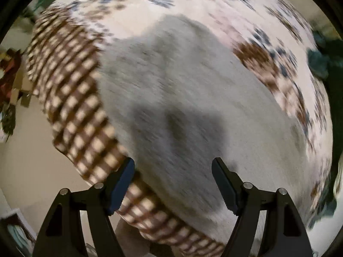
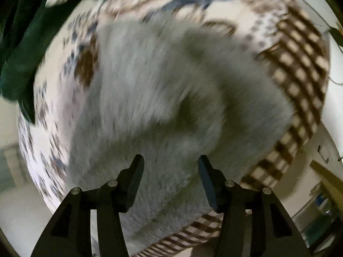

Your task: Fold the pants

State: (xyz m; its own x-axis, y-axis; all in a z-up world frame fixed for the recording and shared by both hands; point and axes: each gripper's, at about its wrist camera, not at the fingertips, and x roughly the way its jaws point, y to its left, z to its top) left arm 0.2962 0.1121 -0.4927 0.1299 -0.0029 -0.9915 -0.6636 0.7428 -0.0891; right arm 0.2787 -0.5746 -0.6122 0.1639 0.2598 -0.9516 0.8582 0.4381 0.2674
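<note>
Grey pants (image 1: 193, 98) lie spread on a patterned bedcover (image 1: 133, 23) and fill the middle of both blurred views. My left gripper (image 1: 173, 167) hangs above the pants near the cover's checked border, jaws wide apart and nothing between them. In the right wrist view the same grey pants (image 2: 150, 90) show a dark fold or shadow near the centre. My right gripper (image 2: 170, 162) hovers over the cloth, jaws apart, with no fabric pinched between its fingers.
The bedcover has a brown-and-cream checked border (image 1: 70, 107) along its edge, with pale floor (image 1: 27, 167) beyond. A dark green cloth (image 2: 23, 49) lies at the far left of the bed. Clutter (image 1: 10, 77) sits on the floor to the left.
</note>
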